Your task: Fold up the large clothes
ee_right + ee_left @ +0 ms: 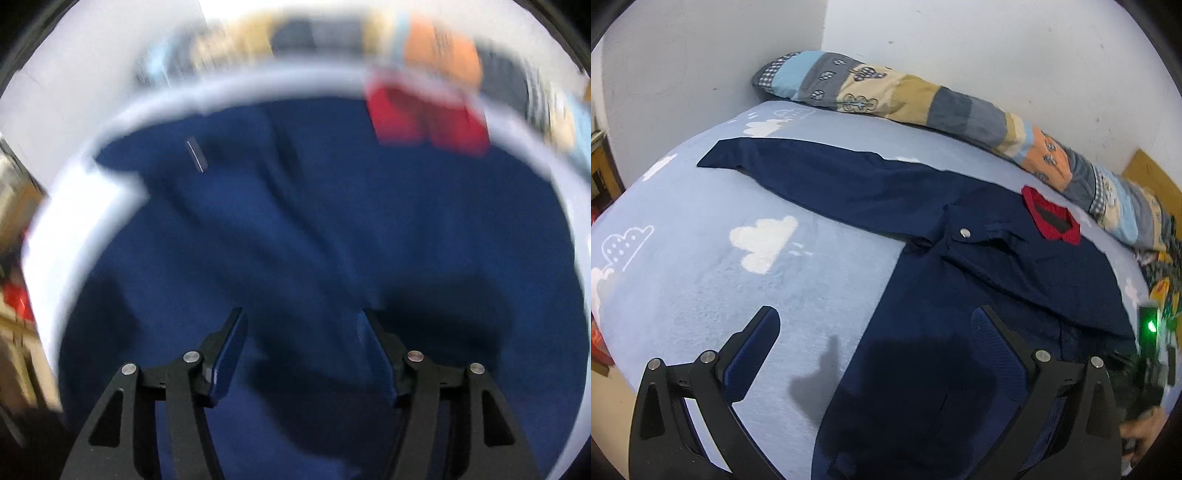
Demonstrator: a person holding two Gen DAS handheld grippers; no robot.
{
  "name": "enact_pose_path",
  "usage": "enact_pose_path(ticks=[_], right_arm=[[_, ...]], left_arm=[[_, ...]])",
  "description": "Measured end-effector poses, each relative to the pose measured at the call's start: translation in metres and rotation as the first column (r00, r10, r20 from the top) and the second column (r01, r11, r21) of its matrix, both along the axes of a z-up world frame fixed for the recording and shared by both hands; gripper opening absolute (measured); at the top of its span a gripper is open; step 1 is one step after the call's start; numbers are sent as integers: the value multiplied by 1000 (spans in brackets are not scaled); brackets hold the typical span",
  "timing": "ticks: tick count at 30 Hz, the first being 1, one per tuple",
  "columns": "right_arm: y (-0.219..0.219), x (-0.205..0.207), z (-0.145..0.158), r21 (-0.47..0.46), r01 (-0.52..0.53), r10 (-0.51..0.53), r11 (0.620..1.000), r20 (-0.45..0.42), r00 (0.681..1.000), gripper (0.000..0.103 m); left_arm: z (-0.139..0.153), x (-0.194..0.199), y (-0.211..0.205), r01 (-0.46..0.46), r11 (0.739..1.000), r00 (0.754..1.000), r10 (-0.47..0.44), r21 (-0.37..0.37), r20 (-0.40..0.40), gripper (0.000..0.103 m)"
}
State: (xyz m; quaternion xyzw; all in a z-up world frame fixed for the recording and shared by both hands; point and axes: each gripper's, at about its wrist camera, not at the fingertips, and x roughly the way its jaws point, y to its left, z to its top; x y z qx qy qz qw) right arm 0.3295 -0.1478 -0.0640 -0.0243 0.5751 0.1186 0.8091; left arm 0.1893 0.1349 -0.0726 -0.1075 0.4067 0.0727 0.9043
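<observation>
A navy blue jacket (1015, 280) with a red collar (1051, 218) lies spread on a light blue bedsheet (701, 258) printed with white clouds. In the left wrist view it fills the lower right and middle of the frame, its one long sleeve (820, 181) stretched flat toward the upper left, and a silver snap (965, 232) shows at the shoulder near the collar. The right side of the jacket looks already folded over the body, forming a diagonal edge toward the right of the frame.

The left gripper (875, 325) hangs low in the frame with its jaws wide apart and nothing between them; its left finger is over the bare sheet and its right finger over the jacket's body, a dark shadow beneath.

In the right wrist view, heavily blurred, the jacket (314, 221) takes up nearly the whole frame, the collar (424, 118) at the upper right. The right gripper (303, 332) stands above the cloth at the bottom centre, jaws apart and empty.

Beyond the jacket, a rolled patchwork quilt (923, 99) runs along the white wall (997, 48) across the top of the left wrist view.
</observation>
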Motion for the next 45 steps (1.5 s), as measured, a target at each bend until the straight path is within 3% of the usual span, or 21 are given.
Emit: enact_pose_path(ticks=[3,7,11,13,16,19,20,22,24,27,29,33,36,42,45], right_arm=[[-35,-32,24,184,48,-56,982,39,998,63],[-70,-65,68,253,97,-142,963,166,976,63],[-110,-70,88,331,155,-240,931,235,942,64],[-133,-75,91,373,191,-288,908,225,931,65],[-154,-77,89,416,224,-333,882,210,919,66],[-167,-80,95,477,226,-363,849,218,906,66],[-170,-83,98,482,220,-364,848,227,904,66],[-179,-93,102,481,201,-348,854,240,906,66],[-186,-101,103,471,197,-344,860,250,905,65],[-199,-118,100,494,211,-364,844,236,901,66],[-206,-136,93,495,246,-387,833,206,899,65],[-214,-167,69,375,358,-430,855,125,894,67],[-233,-181,42,275,493,-516,826,15,856,69],[-256,-174,13,267,568,-564,779,-99,820,69],[-253,-168,20,272,571,-576,774,-72,814,69]], left_arm=[[-3,-1,1,6,1000,1000,-6,-1,-9,103],[-18,-1,8,52,999,997,-52,1,-61,103],[-47,-7,26,132,985,976,-149,-109,-159,103],[-62,-16,33,162,978,961,-186,-132,-203,103],[-70,-31,36,167,985,955,-173,-45,-241,97],[-72,-41,31,221,974,941,-227,-54,-252,91],[-78,-45,29,232,971,930,-241,-63,-277,79],[-80,-57,27,240,968,927,-251,-74,-280,71],[-77,-76,25,261,955,919,-291,-143,-267,42],[-84,-99,21,253,946,914,-302,-202,-272,23],[-85,-106,15,270,949,916,-306,-164,-261,21],[-87,-101,15,257,950,919,-297,-177,-259,16],[-82,-100,0,276,956,910,-295,-104,-292,14],[-75,-106,-20,300,949,892,-316,-100,-323,12],[-71,-121,-27,326,937,885,-348,-123,-309,12]])
